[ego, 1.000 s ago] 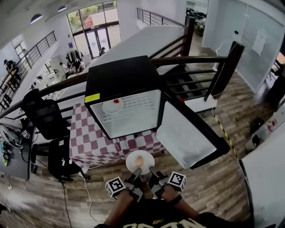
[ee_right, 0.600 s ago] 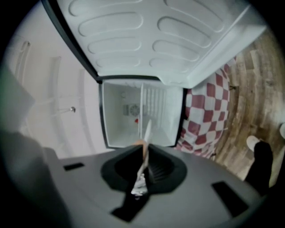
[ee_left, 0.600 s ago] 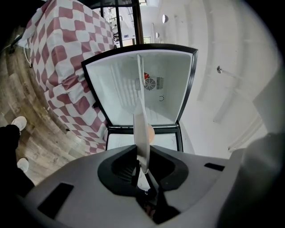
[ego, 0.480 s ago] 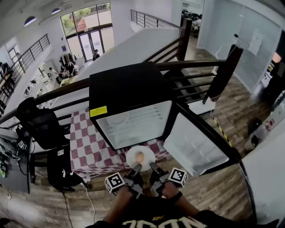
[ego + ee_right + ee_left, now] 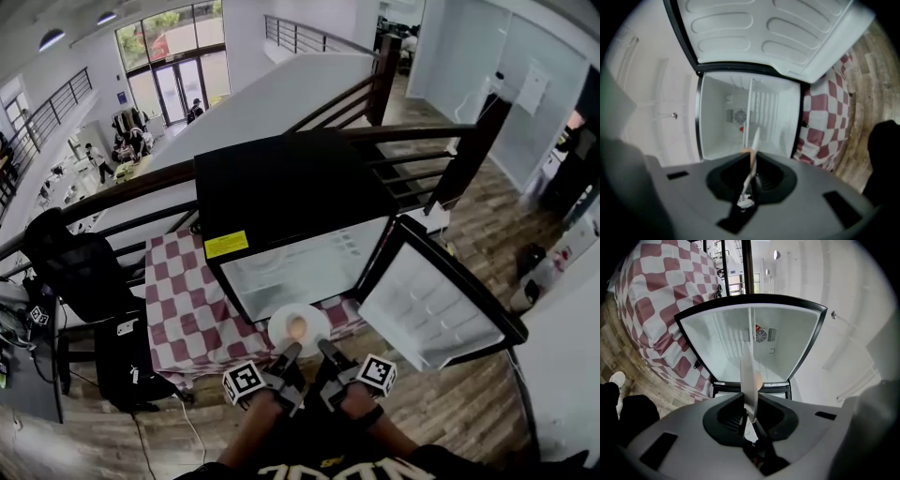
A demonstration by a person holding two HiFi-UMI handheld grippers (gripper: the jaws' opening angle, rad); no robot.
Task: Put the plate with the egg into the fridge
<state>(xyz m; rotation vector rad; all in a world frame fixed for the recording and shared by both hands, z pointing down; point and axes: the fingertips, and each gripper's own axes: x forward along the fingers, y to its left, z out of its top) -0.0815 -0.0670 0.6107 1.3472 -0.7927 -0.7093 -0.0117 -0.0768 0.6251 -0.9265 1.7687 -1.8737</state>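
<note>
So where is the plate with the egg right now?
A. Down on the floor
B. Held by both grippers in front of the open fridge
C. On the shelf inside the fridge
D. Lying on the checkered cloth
B: the left gripper and the right gripper each clamp the near edge of the plate, with the egg on it, just outside the open fridge.
</note>
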